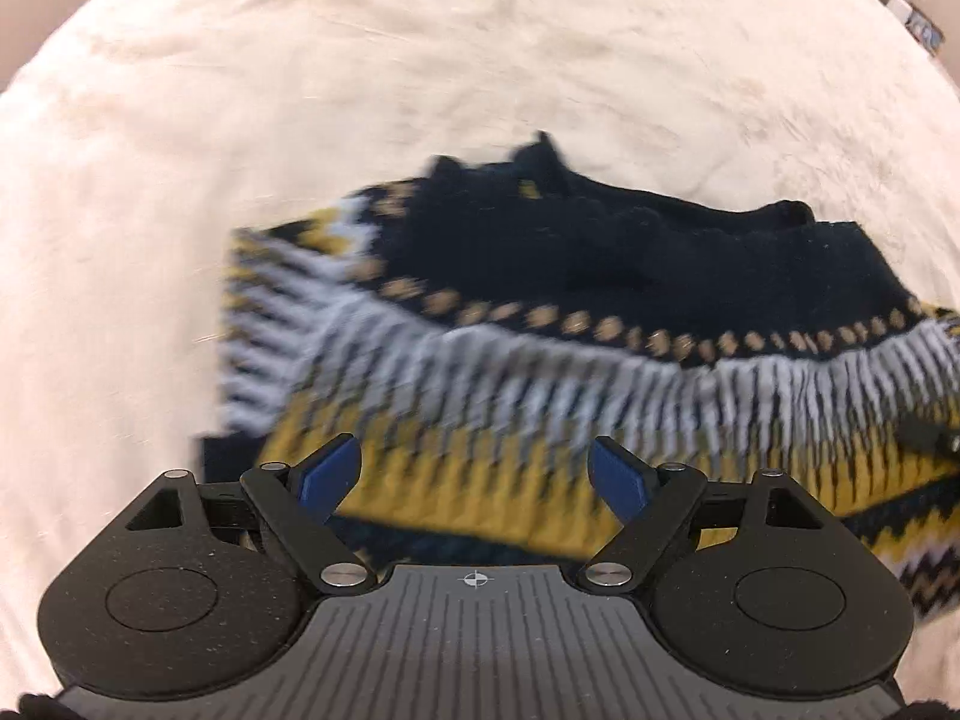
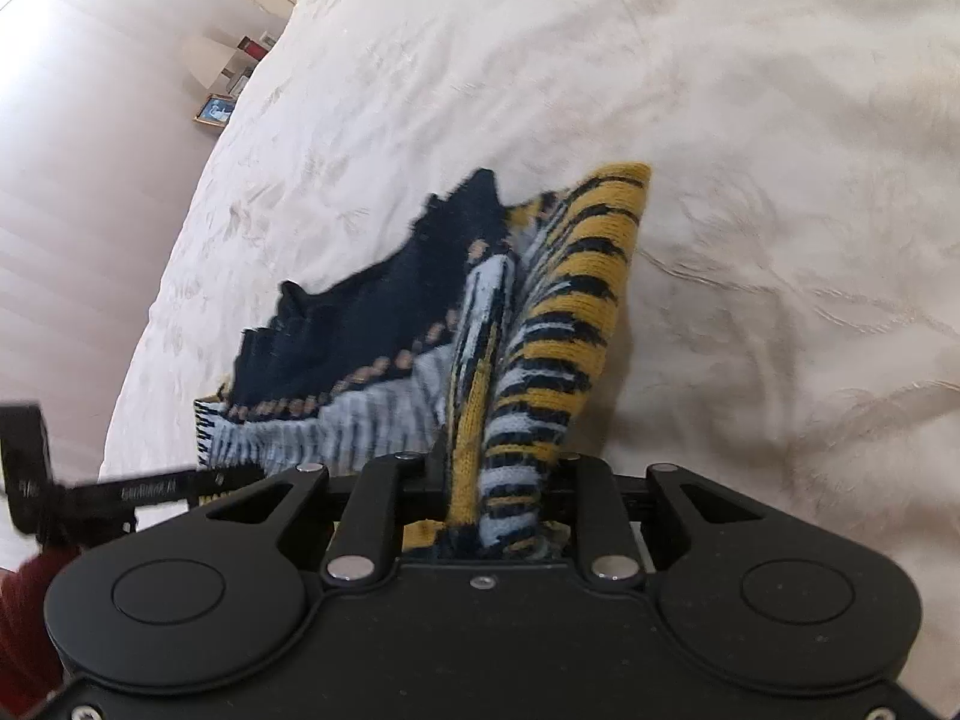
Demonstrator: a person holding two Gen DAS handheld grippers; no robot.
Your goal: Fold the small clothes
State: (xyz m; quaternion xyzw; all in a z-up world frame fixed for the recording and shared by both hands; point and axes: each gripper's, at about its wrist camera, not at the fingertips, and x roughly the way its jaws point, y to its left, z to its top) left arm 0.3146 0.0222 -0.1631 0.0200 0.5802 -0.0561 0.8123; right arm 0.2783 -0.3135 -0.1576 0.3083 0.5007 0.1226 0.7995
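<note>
One knitted sweater on a cream bedspread, two claws at work

The quilted, embossed bedspread (image 1: 420, 60) carries one navy, mustard and white patterned sweater (image 1: 540, 312). The left claw (image 1: 474, 474) hovers spread, blue pads bare, above its yellow band. Only the right wrist view shows the right claw (image 2: 498, 510) pinching a bunched fold

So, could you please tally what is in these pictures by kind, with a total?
Knitted garments: 1, the sweater.
Grippers: 2, the left gripper and the right gripper.
Bed covers: 1, the cream bedspread.
Total: 4.
</note>
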